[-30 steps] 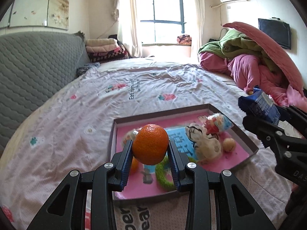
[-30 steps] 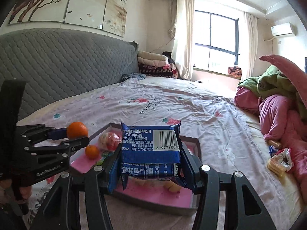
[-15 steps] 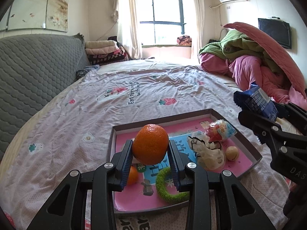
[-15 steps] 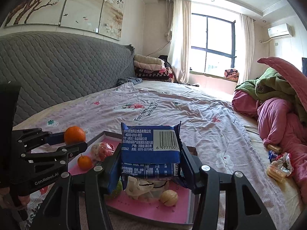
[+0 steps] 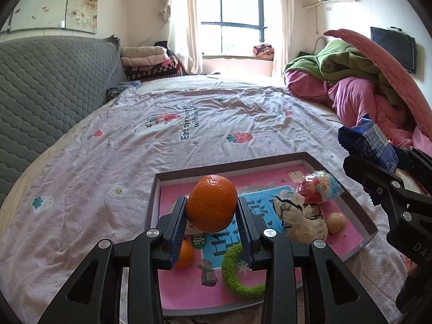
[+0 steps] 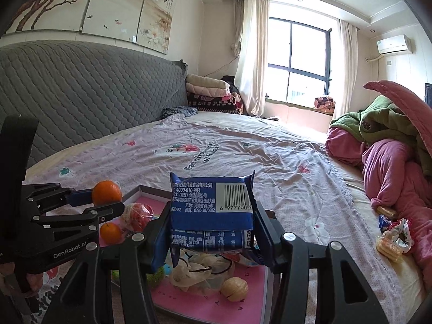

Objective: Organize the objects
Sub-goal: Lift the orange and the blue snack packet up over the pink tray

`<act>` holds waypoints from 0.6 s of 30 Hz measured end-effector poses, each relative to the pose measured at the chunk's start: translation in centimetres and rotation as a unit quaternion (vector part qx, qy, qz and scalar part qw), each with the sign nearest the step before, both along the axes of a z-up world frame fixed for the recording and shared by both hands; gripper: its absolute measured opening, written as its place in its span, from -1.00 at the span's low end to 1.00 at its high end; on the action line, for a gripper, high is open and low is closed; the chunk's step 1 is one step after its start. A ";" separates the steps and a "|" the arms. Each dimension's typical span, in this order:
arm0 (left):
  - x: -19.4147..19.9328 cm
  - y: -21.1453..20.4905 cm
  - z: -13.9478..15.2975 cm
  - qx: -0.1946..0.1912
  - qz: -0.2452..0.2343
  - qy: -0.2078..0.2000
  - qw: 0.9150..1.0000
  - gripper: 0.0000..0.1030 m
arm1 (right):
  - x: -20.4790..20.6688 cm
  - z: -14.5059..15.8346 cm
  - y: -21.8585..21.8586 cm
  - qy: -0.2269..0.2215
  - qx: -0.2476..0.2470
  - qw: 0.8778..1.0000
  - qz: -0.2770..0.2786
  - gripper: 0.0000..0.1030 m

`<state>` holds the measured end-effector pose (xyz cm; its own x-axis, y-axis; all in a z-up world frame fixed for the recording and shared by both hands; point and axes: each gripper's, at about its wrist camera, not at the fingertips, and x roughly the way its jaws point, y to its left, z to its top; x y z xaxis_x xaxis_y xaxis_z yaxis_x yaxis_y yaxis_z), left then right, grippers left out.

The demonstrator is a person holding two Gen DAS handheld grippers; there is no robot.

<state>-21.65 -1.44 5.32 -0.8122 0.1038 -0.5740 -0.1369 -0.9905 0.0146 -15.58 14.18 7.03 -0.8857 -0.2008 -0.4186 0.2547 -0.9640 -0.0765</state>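
Note:
My left gripper [image 5: 212, 224] is shut on an orange [image 5: 212, 206] and holds it above the near left part of a pink-lined box tray [image 5: 310, 157] on the bed. It also shows in the right wrist view [image 6: 106, 191]. My right gripper [image 6: 212, 232] is shut on a blue snack packet [image 6: 212, 205], held above the tray's right side; the packet also shows in the left wrist view [image 5: 368, 143]. In the tray lie a small orange [image 5: 185, 253], a green ring [image 5: 237, 272], a crumpled white bag [image 5: 299, 218], a red-blue wrapped snack [image 5: 320, 187] and a walnut [image 5: 336, 218].
The tray rests on a flowered bedsheet [image 5: 189, 135]. A grey quilted headboard [image 5: 40, 89] runs along the left. Heaped pink and green quilts [image 5: 364, 81] lie at the right. Loose snacks and a scrunchie [image 6: 394, 237] lie on the bed right of the tray.
Both grippers have drawn back and risen from the tray with their loads still held. More of the tray's contents shows now.

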 end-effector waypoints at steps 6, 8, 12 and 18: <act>-0.7 -0.3 -1.0 0.013 -0.004 -0.021 1.000 -0.29 | -0.9 -1.1 0.7 -0.028 -0.001 1.000 -0.008 0.07; -0.8 -0.3 -1.1 0.014 -0.003 -0.023 1.000 -0.29 | -1.1 -1.4 1.0 -0.036 -0.005 0.999 -0.011 0.07; -0.9 0.2 -1.6 0.009 -0.009 -0.029 1.000 -0.29 | -1.2 -2.0 1.1 -0.047 -0.004 0.999 -0.011 0.07; -0.9 1.1 -2.6 -0.005 -0.017 -0.038 0.999 -0.29 | -1.2 -3.3 0.4 -0.068 0.012 0.998 -0.001 0.07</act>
